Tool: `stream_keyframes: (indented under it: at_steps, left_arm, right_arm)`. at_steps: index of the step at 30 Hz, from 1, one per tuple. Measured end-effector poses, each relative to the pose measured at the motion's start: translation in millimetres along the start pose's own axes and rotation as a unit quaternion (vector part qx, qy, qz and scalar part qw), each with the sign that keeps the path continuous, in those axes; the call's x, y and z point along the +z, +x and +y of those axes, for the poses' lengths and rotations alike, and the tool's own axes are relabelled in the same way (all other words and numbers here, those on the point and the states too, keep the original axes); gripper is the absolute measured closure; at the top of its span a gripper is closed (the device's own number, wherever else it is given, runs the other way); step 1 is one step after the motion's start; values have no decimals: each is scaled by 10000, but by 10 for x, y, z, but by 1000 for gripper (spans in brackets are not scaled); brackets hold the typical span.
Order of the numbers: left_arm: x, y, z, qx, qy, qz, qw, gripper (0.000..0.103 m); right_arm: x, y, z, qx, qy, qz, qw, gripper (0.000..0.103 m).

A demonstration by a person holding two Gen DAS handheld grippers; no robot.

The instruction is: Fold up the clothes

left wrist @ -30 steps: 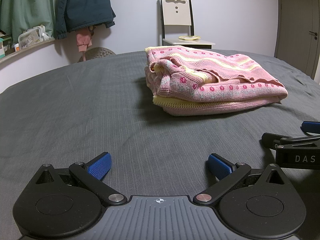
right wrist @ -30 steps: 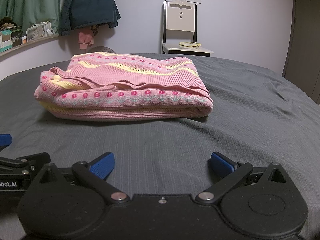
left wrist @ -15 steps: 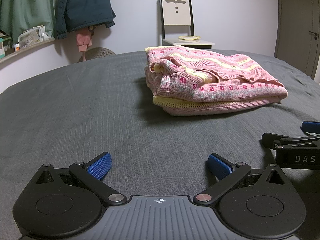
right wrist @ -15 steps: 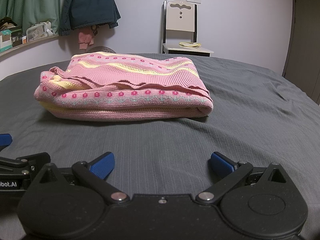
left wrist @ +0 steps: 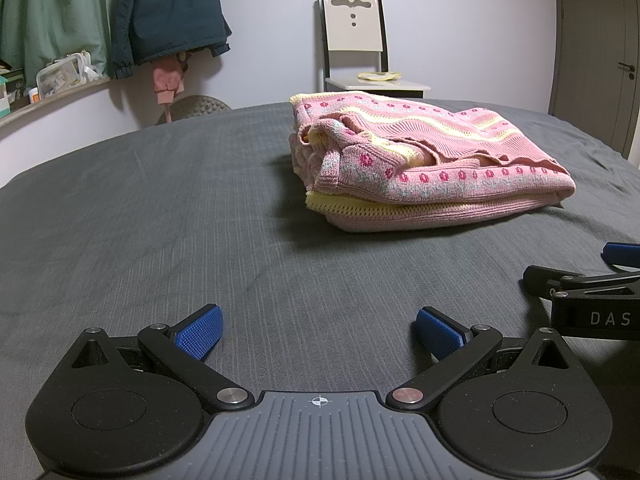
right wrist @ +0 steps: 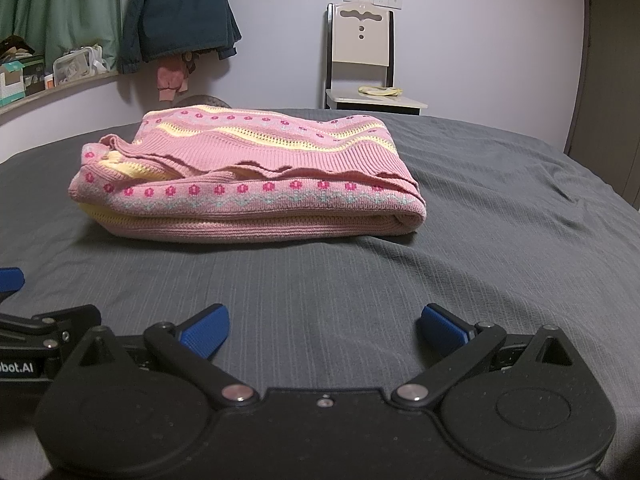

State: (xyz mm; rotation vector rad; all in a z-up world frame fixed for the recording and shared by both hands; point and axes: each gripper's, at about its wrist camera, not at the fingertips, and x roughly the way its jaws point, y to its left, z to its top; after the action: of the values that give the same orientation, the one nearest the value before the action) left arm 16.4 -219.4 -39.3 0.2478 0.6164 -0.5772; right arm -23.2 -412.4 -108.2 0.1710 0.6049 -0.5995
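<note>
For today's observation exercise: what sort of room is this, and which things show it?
Most likely a bedroom: a grey bedsheet bearing a folded sweater, coats hung on the wall, a chair behind.

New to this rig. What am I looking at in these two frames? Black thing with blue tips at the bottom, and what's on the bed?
Each frame comes from a fisheye camera mounted on a handheld gripper, looking forward along its two fingers; a person carries one in each hand. The black shape with blue pads at the bottom is that gripper itself: the left gripper in one view, the right gripper in the other. Both are open and hold nothing. Each also shows at the edge of the other's view, so they sit side by side. Ahead on the grey bed lies a pink knitted sweater, folded into a neat stack, apart from both grippers. Behind stand a chair and hanging coats.
</note>
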Motion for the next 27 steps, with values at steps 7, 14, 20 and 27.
stream_keyframes:
  at_steps: [7,14,20,27]
  left_arm:
    - [-6,2,-6,0,-5,-6,10000,0]
    - [-3,8,-16,11,15,-7,10000,0]
    - [7,15,-33,11,6,3,10000,0]
    - [2,16,-42,8,-9,-7,10000,0]
  right_arm:
    - [1,6,-8,5,2,-10,10000,0]
    - [-2,5,-10,5,2,-22,10000,0]
    - [-3,3,-7,6,4,-26,10000,0]
    - [-2,3,-8,6,3,-25,10000,0]
